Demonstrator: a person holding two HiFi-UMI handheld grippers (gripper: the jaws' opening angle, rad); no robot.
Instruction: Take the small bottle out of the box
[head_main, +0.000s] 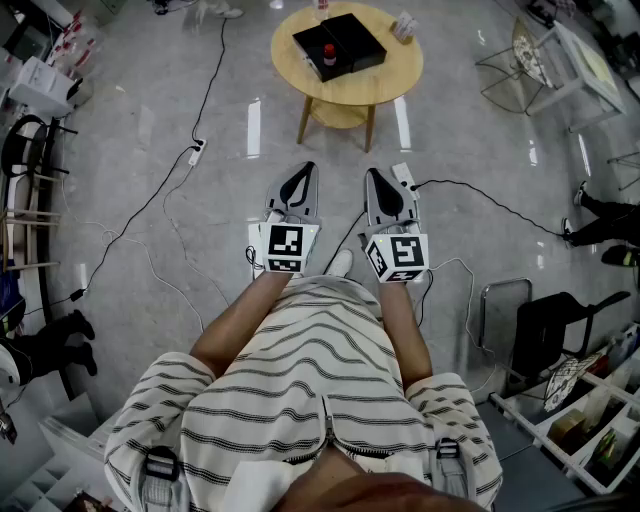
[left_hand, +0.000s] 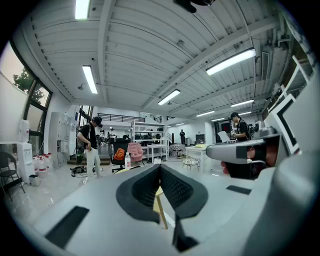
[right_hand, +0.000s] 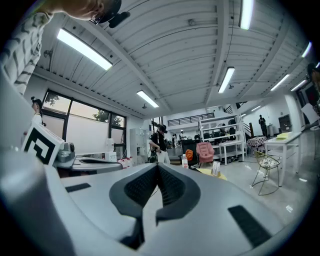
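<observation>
Stood well short of the surface (head_main: 400, 85).
Held left hand-held gripper (head_main: 303, 170) and right hand-held gripper (head_main: 374, 176) pinched shut, empty; found small bottle (head_main: 329, 55) upright in box (head_main: 358, 40) straight ahead, about equally near both.

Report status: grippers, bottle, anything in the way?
Left gripper and right gripper shut, empty, well short of round table. Small bottle upright in black box. Cables on floor between.

The person wears a short-sleeved cream top (head_main: 300, 380) with thin dark stripes, with grey buckles (head_main: 160, 465) either side of its central zip (head_main: 328, 425). Beyond the zip, the left gripper (head_main: 306, 172) and right gripper (head_main: 373, 176) are pale grey with black pads, each bearing a black-and-white marker cube (head_main: 288, 248).
</observation>
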